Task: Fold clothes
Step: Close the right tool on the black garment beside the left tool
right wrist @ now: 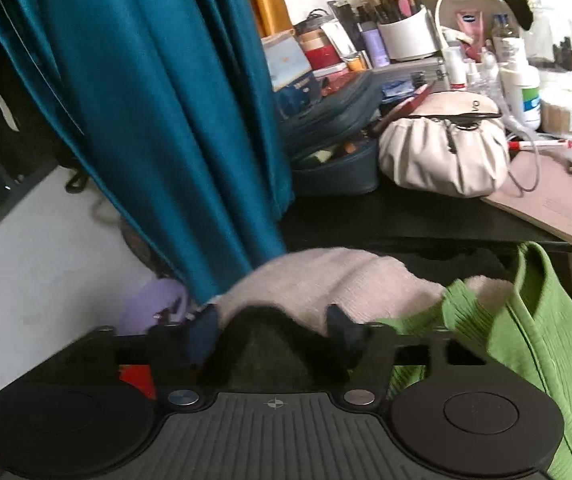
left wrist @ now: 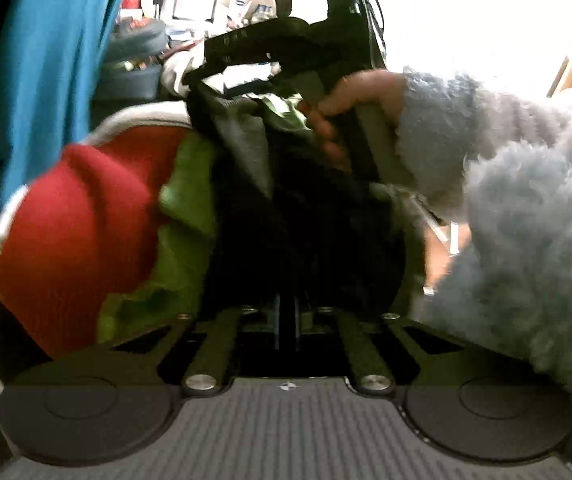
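A black garment [left wrist: 306,220] hangs right in front of my left gripper [left wrist: 290,280] and hides its fingertips; the finger links converge into the cloth, so it looks shut on it. Around it bunch a red knit [left wrist: 77,224], a green ribbed garment [left wrist: 189,200] and grey cloth [left wrist: 245,140]. A hand [left wrist: 350,100] in a fluffy grey sleeve [left wrist: 526,208] holds the right gripper [left wrist: 221,68] above that pile. In the right wrist view my right gripper [right wrist: 271,330] is open, its fingers [right wrist: 201,332] apart over black fuzzy cloth [right wrist: 269,320], a pale pink knit [right wrist: 326,276] and the green ribbed garment [right wrist: 534,320].
A teal curtain [right wrist: 157,112] hangs at the left. Behind the clothes stands a dark table [right wrist: 406,220] crowded with cosmetics [right wrist: 398,12], a cream pouch bag [right wrist: 442,152], a blue case [right wrist: 334,132] and a notebook [right wrist: 554,200]. White floor [right wrist: 37,248] lies lower left.
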